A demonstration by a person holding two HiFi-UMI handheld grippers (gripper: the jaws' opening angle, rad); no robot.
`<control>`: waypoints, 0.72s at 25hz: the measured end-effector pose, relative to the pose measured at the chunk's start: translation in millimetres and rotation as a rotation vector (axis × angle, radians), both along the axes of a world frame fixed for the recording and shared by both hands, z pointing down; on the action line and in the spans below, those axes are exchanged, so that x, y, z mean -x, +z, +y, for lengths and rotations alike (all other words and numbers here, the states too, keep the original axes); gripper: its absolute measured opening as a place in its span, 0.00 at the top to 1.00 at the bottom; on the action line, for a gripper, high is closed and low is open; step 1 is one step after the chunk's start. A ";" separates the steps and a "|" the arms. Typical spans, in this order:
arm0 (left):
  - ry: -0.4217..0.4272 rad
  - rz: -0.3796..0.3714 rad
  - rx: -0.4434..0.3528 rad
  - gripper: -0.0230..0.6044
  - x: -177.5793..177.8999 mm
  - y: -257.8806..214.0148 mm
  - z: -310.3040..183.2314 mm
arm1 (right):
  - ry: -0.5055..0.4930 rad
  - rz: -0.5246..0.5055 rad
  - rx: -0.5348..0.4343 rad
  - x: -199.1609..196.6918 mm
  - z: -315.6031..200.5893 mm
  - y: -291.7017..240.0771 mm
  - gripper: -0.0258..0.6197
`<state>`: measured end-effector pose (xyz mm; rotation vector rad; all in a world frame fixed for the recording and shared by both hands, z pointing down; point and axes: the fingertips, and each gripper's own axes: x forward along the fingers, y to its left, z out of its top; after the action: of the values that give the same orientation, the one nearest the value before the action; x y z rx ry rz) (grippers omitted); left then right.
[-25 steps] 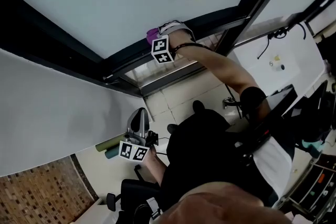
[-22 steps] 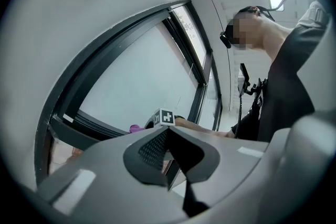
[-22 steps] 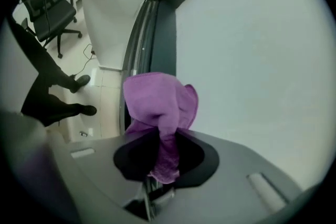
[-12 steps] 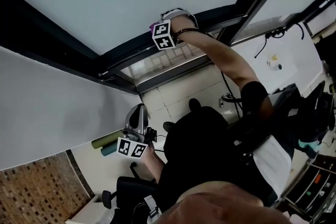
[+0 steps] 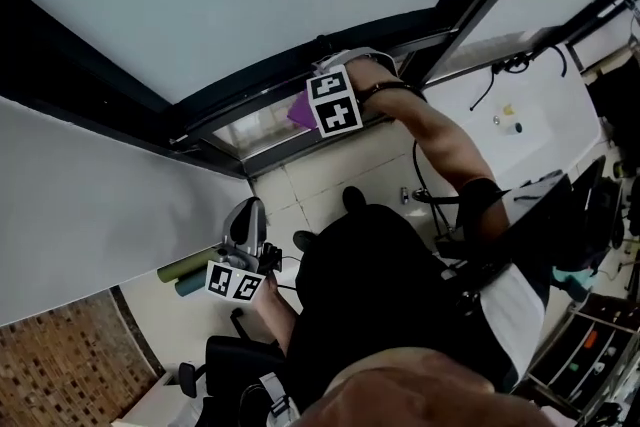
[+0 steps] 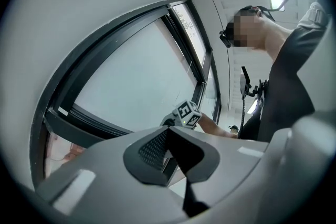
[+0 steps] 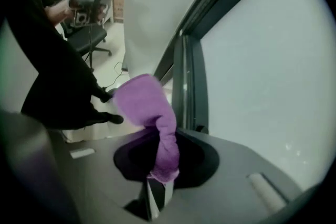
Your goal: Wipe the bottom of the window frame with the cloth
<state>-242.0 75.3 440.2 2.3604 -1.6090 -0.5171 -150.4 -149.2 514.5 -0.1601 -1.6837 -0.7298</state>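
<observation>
In the head view a purple cloth (image 5: 300,113) sits against the dark bottom rail of the window frame (image 5: 240,85), just left of my right gripper (image 5: 318,110) and its marker cube. The right gripper view shows the cloth (image 7: 149,107) pinched in my right gripper (image 7: 157,186); it flops leftwards beside the frame rail (image 7: 186,76). I cannot tell whether it touches the rail. My left gripper (image 5: 245,235) hangs low beside the person's body, far from the window. In its own view, the left gripper (image 6: 185,194) is shut on nothing.
A white panel (image 5: 100,205) slants down the left side. Rolled green and teal mats (image 5: 185,275) lie on the tiled floor, with a black office chair (image 5: 225,360) nearby. A white desk with cables (image 5: 520,110) and a cart (image 5: 590,345) stand at the right.
My right gripper and the cloth have shifted rightwards along the frame and a little lower on it. The left gripper has stayed low beside the body.
</observation>
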 end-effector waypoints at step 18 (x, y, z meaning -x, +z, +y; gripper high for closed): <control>0.014 0.023 0.012 0.96 -18.4 6.2 -5.9 | -0.243 0.197 -0.371 -23.4 -24.5 27.9 0.86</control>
<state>-223.6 69.4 446.4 2.3470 -1.5798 -0.5278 -126.9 -173.8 542.4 -0.1704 -1.3295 -1.1573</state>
